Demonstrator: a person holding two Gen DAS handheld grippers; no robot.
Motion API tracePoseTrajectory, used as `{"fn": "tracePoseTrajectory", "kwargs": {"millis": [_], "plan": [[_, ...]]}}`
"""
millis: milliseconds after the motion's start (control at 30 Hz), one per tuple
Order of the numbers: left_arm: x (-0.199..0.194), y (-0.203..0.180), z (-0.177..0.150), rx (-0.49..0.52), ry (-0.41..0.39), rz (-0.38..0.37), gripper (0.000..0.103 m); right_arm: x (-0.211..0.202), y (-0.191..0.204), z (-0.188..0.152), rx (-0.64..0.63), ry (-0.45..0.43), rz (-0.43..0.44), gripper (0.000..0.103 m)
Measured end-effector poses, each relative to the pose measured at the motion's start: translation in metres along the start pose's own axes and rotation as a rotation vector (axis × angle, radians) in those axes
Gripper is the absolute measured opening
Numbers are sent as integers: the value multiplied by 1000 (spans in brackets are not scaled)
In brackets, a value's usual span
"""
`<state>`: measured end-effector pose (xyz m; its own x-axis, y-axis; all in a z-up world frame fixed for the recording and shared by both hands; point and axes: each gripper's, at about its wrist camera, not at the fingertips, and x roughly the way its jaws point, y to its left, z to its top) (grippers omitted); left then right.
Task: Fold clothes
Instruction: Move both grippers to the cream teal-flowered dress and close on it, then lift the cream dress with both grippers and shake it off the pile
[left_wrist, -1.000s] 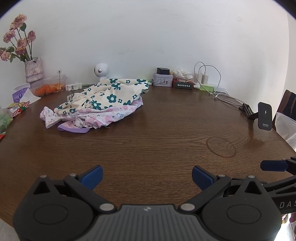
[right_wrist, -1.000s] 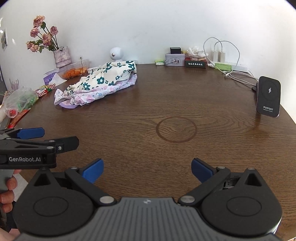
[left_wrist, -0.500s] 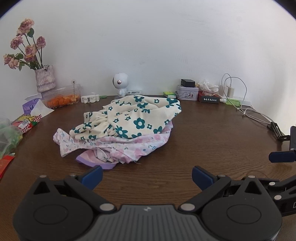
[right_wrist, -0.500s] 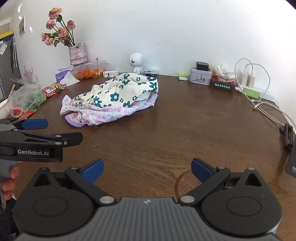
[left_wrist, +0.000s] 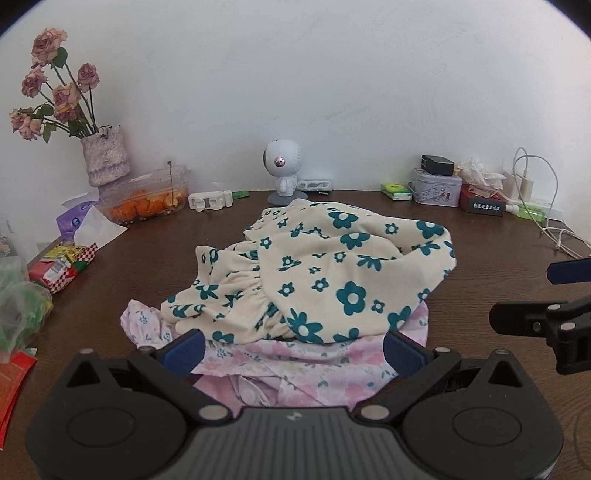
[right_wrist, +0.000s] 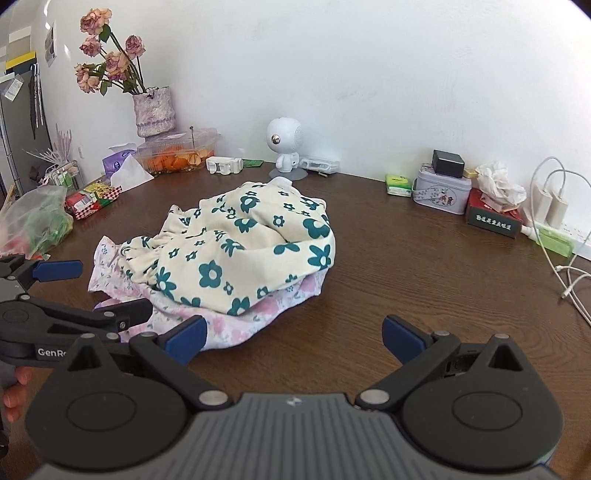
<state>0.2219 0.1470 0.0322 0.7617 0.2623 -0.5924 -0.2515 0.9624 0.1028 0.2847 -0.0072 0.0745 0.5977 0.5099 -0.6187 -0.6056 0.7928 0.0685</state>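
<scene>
A crumpled cream garment with teal flowers (left_wrist: 332, 273) lies atop pink floral cloth (left_wrist: 295, 369) on the brown wooden table (right_wrist: 406, 277), before the white round-headed robot figurine (left_wrist: 282, 170). Left gripper (left_wrist: 293, 349) and right gripper (right_wrist: 291, 334) both gape wide, holding nothing.

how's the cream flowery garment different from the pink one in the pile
The cream garment carries big teal flowers; the pink garment has small pale blossoms. The cream one lies on top, mostly visible; the pink one sits underneath, showing only at the edges. Both are crumpled and unfolded on the wooden table.

Bright even daylight, soft faint shadows, sharp focus, strong fisheye bending (dark vignette in corners), no glare
</scene>
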Motion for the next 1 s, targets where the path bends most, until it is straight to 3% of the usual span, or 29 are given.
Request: {"fn": "tracePoseTrajectory", "kwargs": {"millis": [167,400,533,567,600,700,733,767,867,1000], "plan": [[43,15,13,10,30,63,103,46,-17,30,96,45,39,103],[70,26,21,29,54,11,103,93,-27,72,73,45,44,103],[83,26,22,55,64,-21,102,125,-22,89,18,101,58,102],[85,27,22,55,67,-28,102,132,-20,91,11,119,63,97],[88,28,22,50,74,-45,99,139,-19,92,6,138,69,85],[91,30,21,46,91,-102,84,151,-16,93,1,174,97,69],[92,30,21,50,95,-120,75,153,-14,93,-3,182,105,66],[92,30,21,54,99,-140,69,154,-14,93,-6,186,110,57],[89,31,22,47,100,-182,35,153,-17,92,14,181,128,27],[86,37,24,14,85,-210,12,143,-19,94,22,141,133,13]]}}
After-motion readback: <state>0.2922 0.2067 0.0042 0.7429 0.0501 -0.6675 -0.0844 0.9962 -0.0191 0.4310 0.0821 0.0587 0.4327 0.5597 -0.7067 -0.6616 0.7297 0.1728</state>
